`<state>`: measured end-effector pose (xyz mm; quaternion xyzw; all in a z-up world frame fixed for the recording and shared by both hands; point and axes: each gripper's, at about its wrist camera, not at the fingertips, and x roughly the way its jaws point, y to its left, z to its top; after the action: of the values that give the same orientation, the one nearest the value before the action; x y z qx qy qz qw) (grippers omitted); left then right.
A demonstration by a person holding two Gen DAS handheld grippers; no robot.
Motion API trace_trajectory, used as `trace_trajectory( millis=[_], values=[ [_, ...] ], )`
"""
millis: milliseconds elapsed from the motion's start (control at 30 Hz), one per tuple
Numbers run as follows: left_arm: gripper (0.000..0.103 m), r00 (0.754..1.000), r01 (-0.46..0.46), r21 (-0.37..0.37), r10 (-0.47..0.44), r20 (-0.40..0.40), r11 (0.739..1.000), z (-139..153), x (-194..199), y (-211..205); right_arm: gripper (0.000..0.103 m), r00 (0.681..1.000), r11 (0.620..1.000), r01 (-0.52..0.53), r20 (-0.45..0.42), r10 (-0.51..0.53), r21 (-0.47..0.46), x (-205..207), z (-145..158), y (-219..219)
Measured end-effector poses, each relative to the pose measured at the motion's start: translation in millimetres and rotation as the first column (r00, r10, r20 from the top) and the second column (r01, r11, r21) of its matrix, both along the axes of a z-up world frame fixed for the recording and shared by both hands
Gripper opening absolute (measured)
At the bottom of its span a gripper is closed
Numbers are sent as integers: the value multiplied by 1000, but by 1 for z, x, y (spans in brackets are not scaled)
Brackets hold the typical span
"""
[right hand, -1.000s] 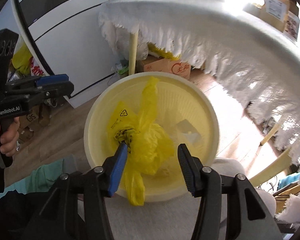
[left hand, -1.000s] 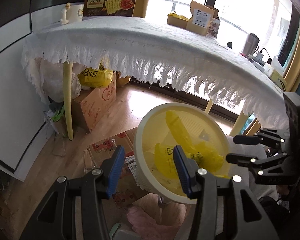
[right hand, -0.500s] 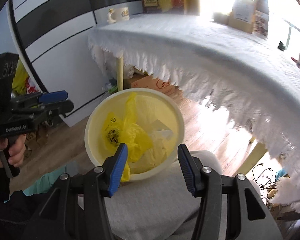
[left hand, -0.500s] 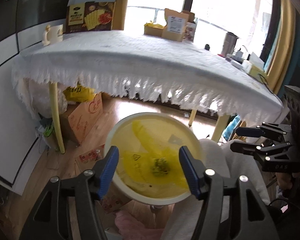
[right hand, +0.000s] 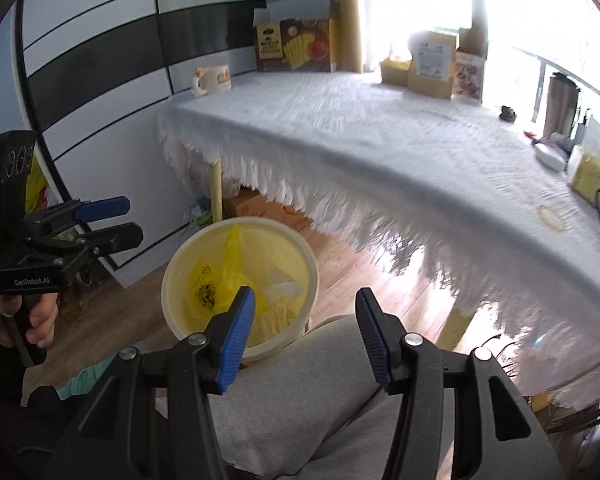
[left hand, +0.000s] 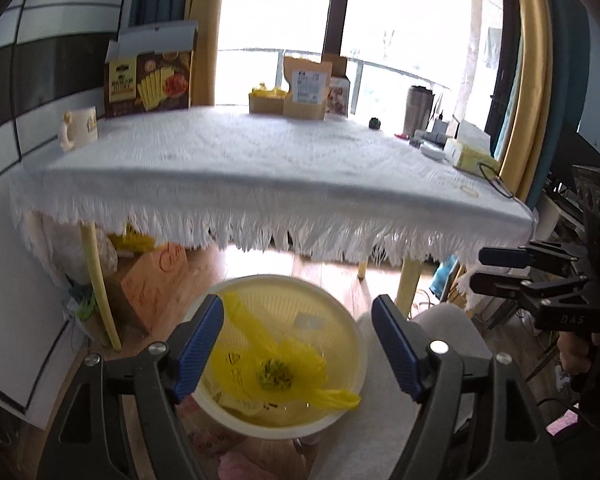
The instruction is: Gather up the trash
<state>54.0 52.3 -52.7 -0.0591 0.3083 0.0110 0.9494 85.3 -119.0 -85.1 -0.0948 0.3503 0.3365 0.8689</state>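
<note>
A pale yellow round bin (left hand: pixel 342 312) stands on the wooden floor in front of the table; it also shows in the right wrist view (right hand: pixel 172 276). A crumpled yellow plastic bag (left hand: pixel 284 360) lies inside it, seen too in the right wrist view (right hand: pixel 216 280). My left gripper (left hand: pixel 298 344) is open and empty, raised above the bin. My right gripper (right hand: pixel 304 336) is open and empty, above my grey-trousered knee beside the bin. Each gripper shows in the other's view: the right one (left hand: pixel 496 270) and the left one (right hand: pixel 114 220).
A table with a white fringed cloth (left hand: pixel 260 168) holds a snack box (left hand: pixel 150 80), a mug (left hand: pixel 78 128), cardboard packets (left hand: pixel 306 90), a steel flask (left hand: pixel 418 108), a tissue box (right hand: pixel 592 168) and a rubber band (right hand: pixel 552 216). A cardboard box (left hand: pixel 156 284) sits under the table.
Both grippers have risen and pulled back from the bin, so the tabletop has come into view. The yellow bag stays in the bin. Both stay open.
</note>
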Motion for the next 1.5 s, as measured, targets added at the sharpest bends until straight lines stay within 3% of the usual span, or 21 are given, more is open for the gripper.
trace_trajectory(
  millis=[200, 300, 500, 633, 900, 1233, 1500],
  values=[
    [78, 998, 15, 21, -16, 61, 1000, 20, -1, -8, 50, 998, 999, 32, 51, -33, 23, -9, 23, -13],
    [84, 993, 12, 24, -15, 113, 1000, 32, -4, -11, 62, 996, 998, 41, 78, -46, 54, -13, 36, -20],
    [91, 983, -4, 49, -5, 186, 999, 54, -8, -19, 69, 989, 992, 46, 133, -61, 117, -23, 66, -31],
    [100, 970, -30, 73, 12, 241, 997, 66, -12, -23, 82, 983, 988, 41, 173, -67, 147, -30, 86, -33],
    [101, 935, -32, 74, 4, 353, 997, 90, -27, -18, 86, 968, 979, 33, 235, -82, 203, -39, 118, -32],
    [102, 910, -47, 158, -22, 413, 986, 99, -39, -20, 88, 958, 974, 26, 272, -89, 227, -44, 133, -22],
    [102, 908, -28, 96, -15, 418, 995, 98, -40, -8, 90, 964, 976, 28, 254, -84, 218, -35, 123, -12]
  ],
)
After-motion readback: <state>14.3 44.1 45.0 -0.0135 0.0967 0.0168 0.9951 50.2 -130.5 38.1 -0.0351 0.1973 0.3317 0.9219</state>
